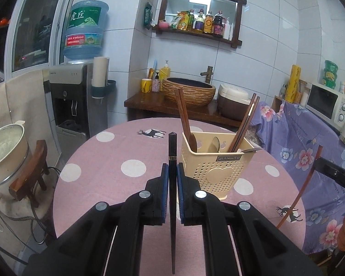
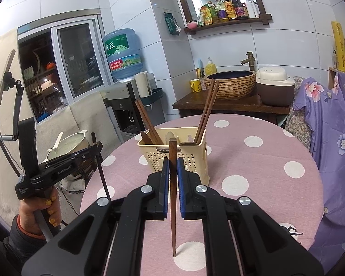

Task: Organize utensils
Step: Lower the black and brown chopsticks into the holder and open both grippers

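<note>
— Between the blue pads of the left gripper (image 1: 172,172), what's clamped?

— One dark, near-black wooden chopstick (image 1: 172,184) with a thin metal band near its upper end. The jaws are pressed together on its shaft, and it runs straight along the gripper's line.

— And the right gripper (image 2: 172,168)?

— Clamped on a reddish-brown wooden chopstick (image 2: 173,195), thick end up, thin tip pointing down over a white dot on the pink polka-dot cloth of the round tabletop (image 2: 253,165).

— Where's the holder?

— A cream perforated plastic utensil basket (image 1: 215,172) stands on the tabletop, just right of the left gripper's tip and directly beyond the right gripper. Two pairs of brown chopsticks lean out of it, one pair (image 1: 183,117) at its left, the other pair (image 1: 245,126) at its right, with a wooden spoon (image 1: 192,142) and a metal spoon (image 1: 215,143) between them.

— Can each gripper see the other?

— Yes. A hand with yellow-painted nails (image 2: 42,209) holds the left gripper at the left edge of the right wrist view.
</note>
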### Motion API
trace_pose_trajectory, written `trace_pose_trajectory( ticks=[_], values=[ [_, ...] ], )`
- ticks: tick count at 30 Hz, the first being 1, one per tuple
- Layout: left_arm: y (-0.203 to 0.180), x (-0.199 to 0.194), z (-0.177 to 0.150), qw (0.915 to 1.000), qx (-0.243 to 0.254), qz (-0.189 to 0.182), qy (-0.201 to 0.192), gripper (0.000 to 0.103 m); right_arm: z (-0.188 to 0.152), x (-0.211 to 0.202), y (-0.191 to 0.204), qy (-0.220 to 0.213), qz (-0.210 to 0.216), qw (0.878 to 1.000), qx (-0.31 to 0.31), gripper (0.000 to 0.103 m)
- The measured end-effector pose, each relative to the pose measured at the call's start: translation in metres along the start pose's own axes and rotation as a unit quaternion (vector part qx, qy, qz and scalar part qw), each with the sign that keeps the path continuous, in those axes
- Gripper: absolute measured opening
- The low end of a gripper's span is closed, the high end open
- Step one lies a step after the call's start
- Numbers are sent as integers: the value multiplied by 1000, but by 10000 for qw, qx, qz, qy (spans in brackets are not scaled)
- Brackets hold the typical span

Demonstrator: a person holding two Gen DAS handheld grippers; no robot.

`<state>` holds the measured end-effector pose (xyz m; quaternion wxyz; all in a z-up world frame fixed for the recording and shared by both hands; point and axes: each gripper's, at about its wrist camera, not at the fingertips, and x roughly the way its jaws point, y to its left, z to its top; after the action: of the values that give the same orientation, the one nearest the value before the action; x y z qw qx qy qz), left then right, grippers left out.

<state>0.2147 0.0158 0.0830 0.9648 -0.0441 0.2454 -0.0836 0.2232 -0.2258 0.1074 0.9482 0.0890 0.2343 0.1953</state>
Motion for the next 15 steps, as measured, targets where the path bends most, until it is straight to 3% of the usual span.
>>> trace_pose_trajectory(
  ticks=[10,15],
  values=[
    [0,-13,11,9998,-10,-110,-165,8,8,-8,3,-94,53,9999,-74,8],
    [-1,-20,28,9992,-23,-342,-187,8,24,-13,5,-105,182,9998,-71,8]
  ],
)
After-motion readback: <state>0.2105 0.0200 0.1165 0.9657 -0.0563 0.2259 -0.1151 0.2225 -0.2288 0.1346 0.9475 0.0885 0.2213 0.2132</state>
